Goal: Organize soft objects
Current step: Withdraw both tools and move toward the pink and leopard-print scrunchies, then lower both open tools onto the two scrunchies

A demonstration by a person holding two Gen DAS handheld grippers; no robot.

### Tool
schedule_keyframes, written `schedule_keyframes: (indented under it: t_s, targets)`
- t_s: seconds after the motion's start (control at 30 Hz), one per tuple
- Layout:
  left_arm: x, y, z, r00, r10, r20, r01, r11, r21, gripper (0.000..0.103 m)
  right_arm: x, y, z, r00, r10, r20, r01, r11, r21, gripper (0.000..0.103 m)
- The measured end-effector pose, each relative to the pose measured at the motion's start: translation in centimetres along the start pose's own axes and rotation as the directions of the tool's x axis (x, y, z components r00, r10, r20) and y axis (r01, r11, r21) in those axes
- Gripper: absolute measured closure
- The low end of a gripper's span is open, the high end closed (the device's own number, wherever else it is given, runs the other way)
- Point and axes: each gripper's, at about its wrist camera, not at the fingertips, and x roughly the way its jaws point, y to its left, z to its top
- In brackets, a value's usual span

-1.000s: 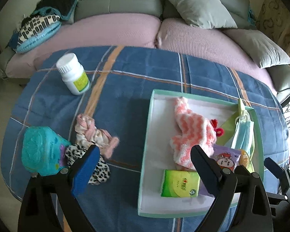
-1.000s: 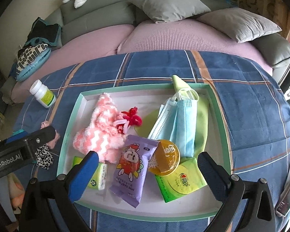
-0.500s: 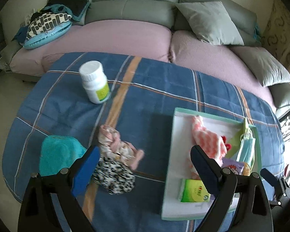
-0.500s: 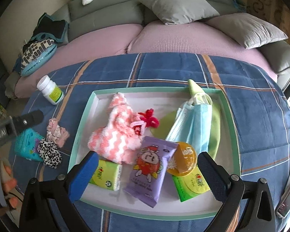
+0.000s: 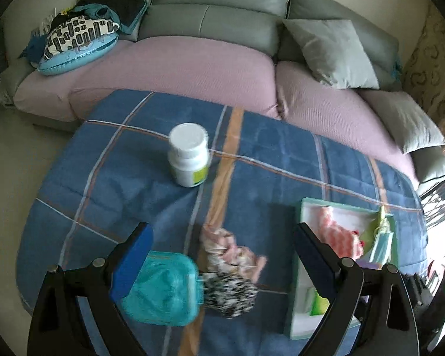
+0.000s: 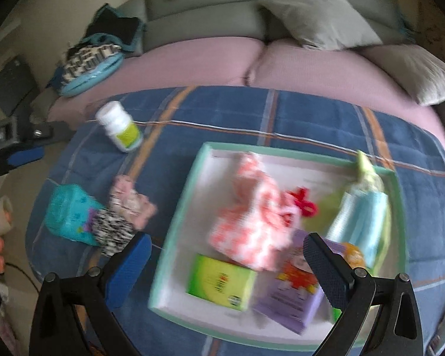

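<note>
Left fingers: apart, empty, above the surface's left part, over three loose items. Right fingers: apart, empty, above the tray's near edge.

Not yet sorted, on the cloth-covered surface left of the tray:
- teal pack, near the left edge;
- leopard scrunchie, touching the pack;
- pink scrunchie, touching the leopard one.

Already in the tray, right half of the surface:
- pink-white knit;
- red tie;
- face mask on green cloth;
- green tissue pack;
- purple packet;
- orange round item, partly hidden.

Apart: white bottle, upright, toward the far left corner; hard, probably not for the tray.

Progress, judged: well past half; three soft items left.
</note>
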Motion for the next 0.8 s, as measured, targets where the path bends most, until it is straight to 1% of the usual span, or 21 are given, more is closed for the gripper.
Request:
schedule_keyframes:
  t_s: [0.1, 0.2, 0.3, 0.33, 0.4, 0.47, 0.53, 0.63, 0.73, 0.8]
  targets:
    - [-0.1, 0.9, -0.1, 1.0, 0.008, -0.01, -0.008, 1.0, -0.004, 0.008, 0.6, 1.4, 0.9, 1.0, 0.029, 0.004, -0.029, 0.999, -0.024, 0.0]
    - [-0.2, 1.8, -0.9, 0.999, 0.024, -0.03, -0.025, 0.998, -0.051, 0.008, 1.4, 2.8, 1.4, 0.999, 0.047, -0.004, -0.048, 0.998, -0.051, 0.0]
    - [-0.9, 2.2, -2.4, 1.0, 0.024, -0.019, -0.026, 0.992, -0.126, 0.008, 2.0, 4.0, 1.4, 0.997, 0.082, -0.017, -0.083, 0.993, -0.086, 0.005]
    - [-1.1, 2.4, -3.3, 1.0, 0.027, -0.015, -0.029, 0.985, -0.17, 0.008, 2.1, 4.2, 1.3, 0.995, 0.093, -0.025, -0.095, 0.991, -0.095, 0.006]
    - [-1.3, 2.7, -4.5, 1.0, 0.025, -0.011, -0.027, 0.976, -0.218, 0.008, 2.4, 4.5, 1.2, 0.993, 0.108, -0.037, -0.112, 0.987, -0.112, 0.008]
    - [-1.3, 2.7, -6.0, 0.999, 0.047, -0.011, -0.048, 0.965, -0.257, 0.008, 2.7, 4.6, 1.0, 0.991, 0.119, -0.053, -0.125, 0.983, -0.133, 0.011]
    - [-1.1, 2.5, -7.1, 0.998, 0.062, -0.018, -0.065, 0.959, -0.276, 0.008, 3.2, 4.4, 0.9, 0.989, 0.129, -0.066, -0.137, 0.981, -0.135, 0.012]
    - [-1.2, 2.4, -8.5, 0.998, 0.071, -0.003, -0.068, 0.948, -0.312, 0.008, 3.4, 4.0, 0.5, 0.986, 0.149, -0.079, -0.158, 0.979, -0.128, 0.014]
    - [-1.1, 1.6, -9.7, 0.997, 0.075, -0.009, -0.074, 0.949, -0.307, 0.009, 3.4, 3.8, 0.3, 0.985, 0.15, -0.086, -0.161, 0.976, -0.145, 0.017]
    - [-0.9, 1.2, -10.3, 0.996, 0.084, -0.014, -0.084, 0.948, -0.308, 0.01, 3.5, 3.7, 0.4, 0.985, 0.151, -0.086, -0.163, 0.975, -0.148, 0.017]
